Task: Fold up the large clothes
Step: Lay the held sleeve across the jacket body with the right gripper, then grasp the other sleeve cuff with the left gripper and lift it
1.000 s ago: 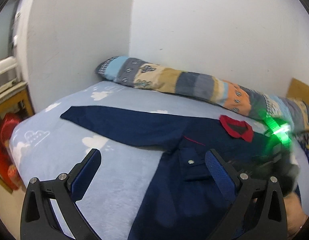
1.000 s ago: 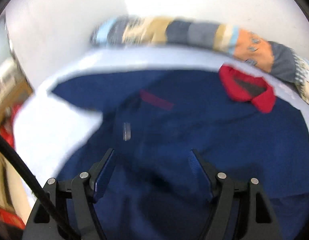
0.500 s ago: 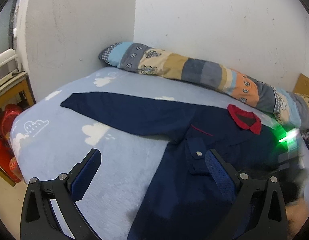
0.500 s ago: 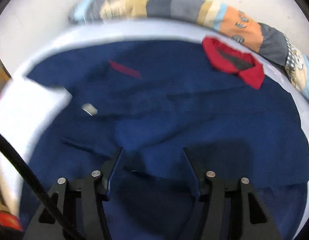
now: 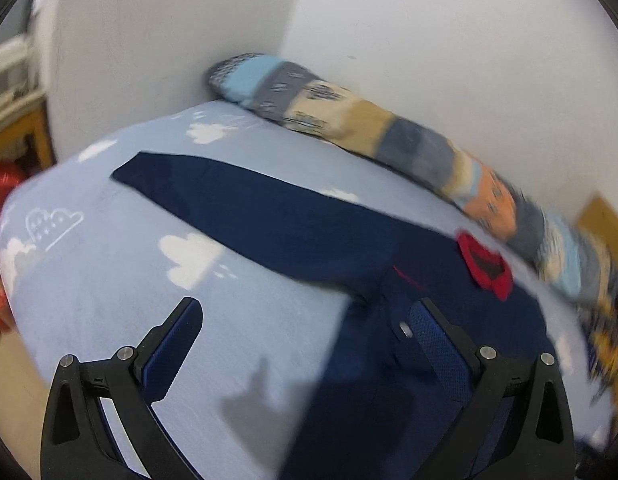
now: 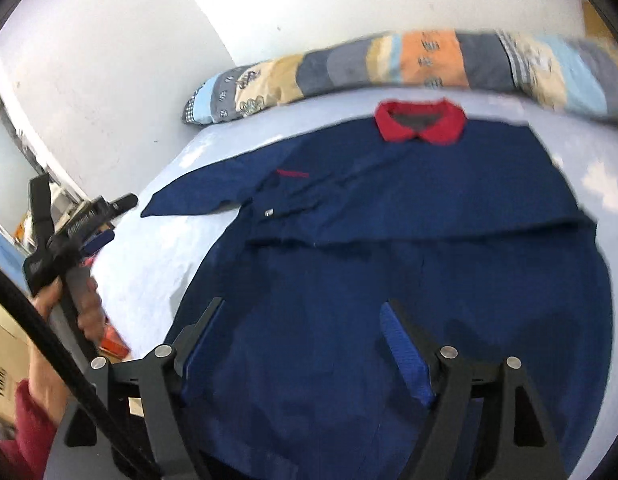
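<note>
**Q:** Jacket, dark navy — where does it lie?

**A:** The jacket (image 6: 389, 248) is spread flat on a pale blue bed (image 5: 109, 264) printed with white clouds, filling the centre of the right wrist view.

**Q:** What is nearest the cameras?

**A:** At the bottom of the right view, the right hand-held gripper (image 6: 305, 340) hovers over the jacket's lower part, its jaws opening, nothing between them. At the bottom of the left view, the left hand-held gripper (image 5: 305, 344) is spread wide and empty, one finger over the sheet, the other over the jacket.

**Q:** And farther up?

**A:** One sleeve (image 5: 237, 200) stretches toward the upper left. Beyond sits the red collar (image 6: 421, 120), then a long patchwork bolster (image 6: 389, 64) against white walls.
</note>
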`<state>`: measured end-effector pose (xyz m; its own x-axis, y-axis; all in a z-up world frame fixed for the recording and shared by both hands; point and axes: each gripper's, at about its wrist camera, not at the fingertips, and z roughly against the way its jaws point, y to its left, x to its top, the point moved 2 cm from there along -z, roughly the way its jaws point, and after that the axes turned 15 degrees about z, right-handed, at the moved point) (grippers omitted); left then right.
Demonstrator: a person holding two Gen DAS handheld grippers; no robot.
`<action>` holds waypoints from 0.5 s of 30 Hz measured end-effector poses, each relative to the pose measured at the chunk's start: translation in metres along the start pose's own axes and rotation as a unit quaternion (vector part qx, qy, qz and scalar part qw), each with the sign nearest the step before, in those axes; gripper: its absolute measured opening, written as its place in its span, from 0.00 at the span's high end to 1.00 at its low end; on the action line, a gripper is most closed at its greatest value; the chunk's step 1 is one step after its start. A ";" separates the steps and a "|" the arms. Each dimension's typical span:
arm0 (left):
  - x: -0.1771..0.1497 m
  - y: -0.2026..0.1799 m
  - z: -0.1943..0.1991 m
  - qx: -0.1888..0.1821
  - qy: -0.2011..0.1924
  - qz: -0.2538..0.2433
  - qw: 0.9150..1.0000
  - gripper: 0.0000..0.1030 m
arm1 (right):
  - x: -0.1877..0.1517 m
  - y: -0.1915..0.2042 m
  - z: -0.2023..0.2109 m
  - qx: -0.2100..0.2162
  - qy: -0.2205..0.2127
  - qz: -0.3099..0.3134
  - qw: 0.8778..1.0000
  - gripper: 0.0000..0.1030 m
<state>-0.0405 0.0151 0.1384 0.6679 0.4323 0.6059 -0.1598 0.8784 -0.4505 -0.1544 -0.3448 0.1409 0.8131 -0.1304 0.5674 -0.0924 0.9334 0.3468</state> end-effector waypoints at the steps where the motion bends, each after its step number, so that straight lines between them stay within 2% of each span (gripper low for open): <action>1: 0.016 0.016 -0.006 -0.001 0.004 0.029 1.000 0.00 | 0.001 -0.005 0.003 0.002 -0.002 -0.010 1.000 0.20; 3: 0.046 0.049 -0.021 -0.004 0.018 0.077 0.997 0.01 | -0.003 -0.003 0.019 -0.005 -0.013 -0.020 1.000 0.20; 5: 0.077 0.087 -0.041 0.013 0.025 0.124 0.992 0.19 | -0.002 -0.004 0.031 -0.010 -0.022 -0.024 0.999 0.20; 6: 0.092 0.106 -0.055 0.010 0.037 0.152 0.988 0.22 | 0.000 -0.006 0.034 -0.009 -0.027 -0.026 0.999 0.20; 7: 0.104 0.123 -0.069 0.002 0.052 0.177 0.983 0.30 | -0.001 -0.004 0.037 -0.006 -0.029 -0.026 0.999 0.20; 10: 0.132 0.168 -0.110 -0.034 0.082 0.256 0.963 0.31 | 0.001 0.000 0.039 0.000 -0.033 -0.025 0.999 0.20; 12: 0.144 0.190 -0.133 -0.045 0.082 0.287 0.953 0.31 | 0.000 0.003 0.037 0.009 -0.030 -0.023 0.999 0.20; 14: 0.153 0.209 -0.160 -0.069 0.092 0.317 0.942 0.33 | 0.001 0.004 0.033 0.013 -0.027 -0.023 0.999 0.20; 15: 0.156 0.221 -0.172 -0.074 0.084 0.340 0.934 0.34 | 0.001 0.005 0.030 0.018 -0.024 -0.023 0.999 0.20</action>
<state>0.1536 0.2417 0.0204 0.5554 0.8305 0.0415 -0.4947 0.3702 -0.7863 -0.1713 -0.3505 0.1655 0.7883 -0.1900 0.5852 -0.0762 0.9137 0.3993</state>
